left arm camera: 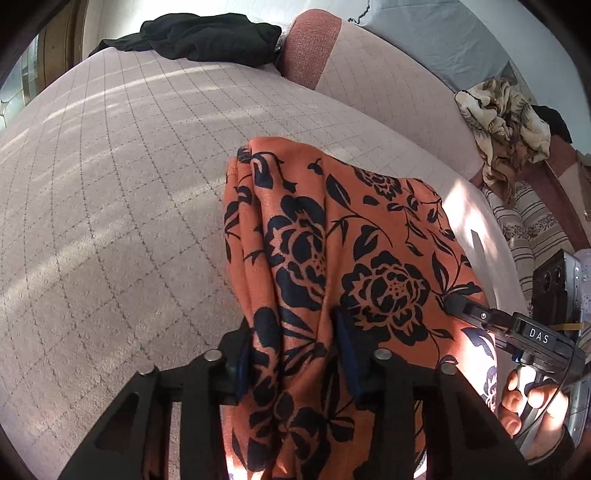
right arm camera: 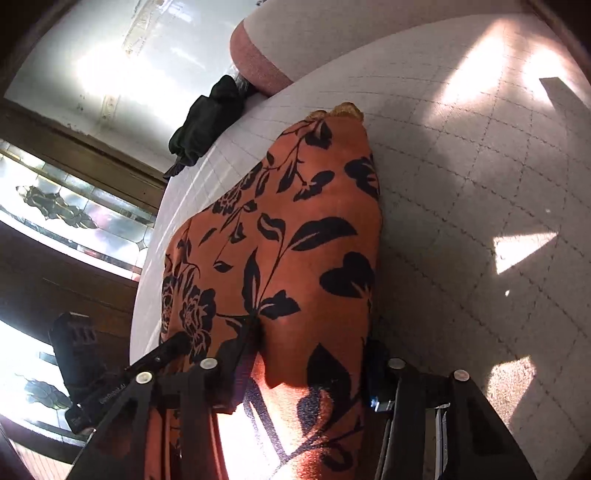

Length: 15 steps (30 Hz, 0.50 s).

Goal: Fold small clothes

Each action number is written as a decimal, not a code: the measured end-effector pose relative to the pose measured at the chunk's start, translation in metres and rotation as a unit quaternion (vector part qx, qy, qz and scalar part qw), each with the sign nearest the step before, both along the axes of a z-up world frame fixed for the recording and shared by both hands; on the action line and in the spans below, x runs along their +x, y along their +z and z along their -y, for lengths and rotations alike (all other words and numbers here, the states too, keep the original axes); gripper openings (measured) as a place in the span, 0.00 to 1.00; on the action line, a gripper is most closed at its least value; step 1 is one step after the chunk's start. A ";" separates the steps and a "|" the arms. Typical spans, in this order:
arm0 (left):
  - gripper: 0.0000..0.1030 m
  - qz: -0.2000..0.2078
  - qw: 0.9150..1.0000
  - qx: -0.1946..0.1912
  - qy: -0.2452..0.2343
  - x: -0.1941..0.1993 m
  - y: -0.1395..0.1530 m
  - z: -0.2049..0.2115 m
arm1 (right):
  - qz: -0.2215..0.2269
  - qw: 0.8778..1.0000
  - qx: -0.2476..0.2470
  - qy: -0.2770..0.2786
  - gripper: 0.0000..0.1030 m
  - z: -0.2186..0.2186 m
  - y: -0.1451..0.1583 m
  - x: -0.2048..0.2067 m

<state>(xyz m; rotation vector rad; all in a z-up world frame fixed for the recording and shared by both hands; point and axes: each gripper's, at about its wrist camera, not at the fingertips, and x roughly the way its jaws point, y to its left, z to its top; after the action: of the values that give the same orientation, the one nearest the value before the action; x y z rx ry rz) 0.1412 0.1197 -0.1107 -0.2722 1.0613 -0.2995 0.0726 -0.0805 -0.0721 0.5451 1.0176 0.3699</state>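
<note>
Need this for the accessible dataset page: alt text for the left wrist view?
The left gripper pinches a bunched orange cloth with dark flowers above a quilted pink bed cover. The right gripper meets the cloth's right edge; a black garment lies far back.

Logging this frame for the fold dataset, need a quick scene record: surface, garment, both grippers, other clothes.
surface: pale quilted cushion
garment: orange floral cloth, bunched, draped across both grippers
left gripper: cloth between its jaws, pads pressing it
right gripper: cloth between its jaws, gripped
hand: holds the right gripper's handle
other clothes: black garment at the cushion's far edge; beige patterned cloth heaped at right
</note>
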 end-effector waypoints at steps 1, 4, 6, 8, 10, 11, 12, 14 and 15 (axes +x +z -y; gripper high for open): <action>0.29 0.003 1.000 0.002 -0.001 0.000 0.004 0.000 | 0.012 1.000 -0.014 0.006 0.34 -0.003 0.008 -0.001; 0.27 0.035 0.999 0.007 -0.005 -0.002 0.027 0.013 | 0.050 0.998 -0.033 0.022 0.31 -0.005 0.037 -0.005; 0.27 0.066 0.998 0.004 -0.009 -0.004 0.046 0.022 | 0.078 0.996 -0.044 0.017 0.31 0.002 0.061 -0.006; 0.27 0.098 0.995 0.001 -0.015 -0.007 0.057 0.024 | 0.101 0.994 -0.041 0.007 0.31 0.019 0.083 -0.004; 0.27 0.117 0.993 0.002 -0.025 -0.006 0.060 0.023 | 0.121 0.992 -0.039 -0.002 0.31 0.039 0.102 -0.001; 0.27 0.124 0.992 0.003 -0.028 -0.004 0.058 0.021 | 0.128 0.991 -0.037 -0.007 0.31 0.050 0.109 0.002; 0.27 0.126 0.992 0.004 -0.032 -0.002 0.054 0.019 | 0.132 0.990 -0.037 -0.013 0.31 0.060 0.115 0.005; 0.27 0.124 0.991 0.003 -0.040 0.002 0.047 0.019 | 0.138 0.989 -0.040 -0.023 0.31 0.077 0.123 0.009; 0.27 0.123 0.991 0.003 -0.044 0.002 0.043 0.021 | 0.139 0.989 -0.042 -0.027 0.31 0.084 0.126 0.012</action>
<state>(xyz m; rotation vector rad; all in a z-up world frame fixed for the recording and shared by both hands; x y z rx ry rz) 0.1428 0.0987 -0.0677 -0.1774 0.8318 -0.3980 0.0849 -0.1649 0.0537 0.4303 0.7446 0.3434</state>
